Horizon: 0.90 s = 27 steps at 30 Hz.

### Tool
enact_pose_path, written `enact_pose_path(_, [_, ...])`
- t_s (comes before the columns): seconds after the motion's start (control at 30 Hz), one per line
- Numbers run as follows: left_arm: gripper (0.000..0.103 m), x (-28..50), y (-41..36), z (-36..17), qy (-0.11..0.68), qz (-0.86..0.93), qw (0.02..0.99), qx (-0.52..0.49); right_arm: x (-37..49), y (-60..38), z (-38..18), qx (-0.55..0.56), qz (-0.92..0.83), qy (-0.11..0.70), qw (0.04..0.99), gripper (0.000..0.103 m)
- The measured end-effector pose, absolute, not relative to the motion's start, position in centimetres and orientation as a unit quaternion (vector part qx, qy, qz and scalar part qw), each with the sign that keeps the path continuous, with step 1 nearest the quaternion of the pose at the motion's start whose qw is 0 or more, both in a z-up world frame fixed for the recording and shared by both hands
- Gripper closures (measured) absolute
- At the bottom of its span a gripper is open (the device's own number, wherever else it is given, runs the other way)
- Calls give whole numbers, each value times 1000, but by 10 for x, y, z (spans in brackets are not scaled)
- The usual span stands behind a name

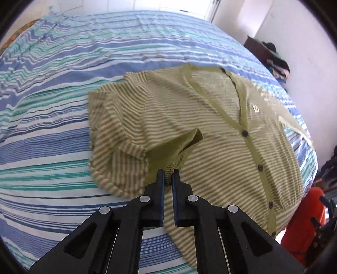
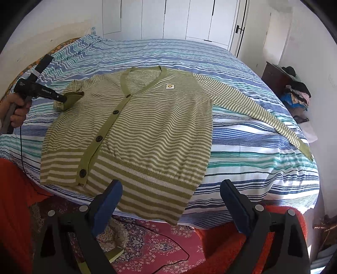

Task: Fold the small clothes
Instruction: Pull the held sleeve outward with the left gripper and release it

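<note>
Pinching sleeve cuff (image 1: 168, 178) — left gripper (image 1: 168, 176)

- A bed with a blue, teal and white striped cover (image 2: 242, 137) fills the middle.
- White closet doors (image 2: 189, 19) stand far behind.
- A patterned red rug (image 2: 151, 246) lies near.
- Piled clothes (image 2: 297, 92) sit far right.
</note>
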<state>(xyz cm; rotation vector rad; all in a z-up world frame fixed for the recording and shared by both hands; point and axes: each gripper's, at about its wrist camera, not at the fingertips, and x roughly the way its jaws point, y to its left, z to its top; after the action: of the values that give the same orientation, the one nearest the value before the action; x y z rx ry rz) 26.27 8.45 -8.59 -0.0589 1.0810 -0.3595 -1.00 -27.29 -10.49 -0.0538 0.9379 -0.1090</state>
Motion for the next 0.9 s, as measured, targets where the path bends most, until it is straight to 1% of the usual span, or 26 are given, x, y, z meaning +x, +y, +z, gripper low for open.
enact_pose_path(0.07, [99,267,158,-56,473,-105,866,-120,-8,-272,-106,-27,-51,455,889,10])
enact_pose_path(0.13, [99,265,237,-41,434,-24,878,-201,-6,-269,-106,-32,-49,456,888,10])
enact_pose_path(0.2, [99,261,295,-37,414,55,879,-229,-5,-266,-107,-38,-47,457,887,10])
enact_pose_path(0.3, [99,258,352,-41,406,134,871,-243,-2,-260,-110,-45,-46,462,885,10])
enact_pose_path(0.4, [99,254,386,-52,407,188,858,-251,1,-255,-112,-52,-44,468,881,10])
enact_pose_path(0.57, [99,245,414,-85,426,253,836,-237,4,-247,-115,-65,-41,474,877,10])
enact_pose_path(0.67, [99,233,434,-103,437,283,816,-251,6,-245,-116,-68,-40,478,875,10])
enact_pose_path(0.9, [99,197,447,-149,473,334,772,-261,8,-246,-119,-68,-43,484,872,10])
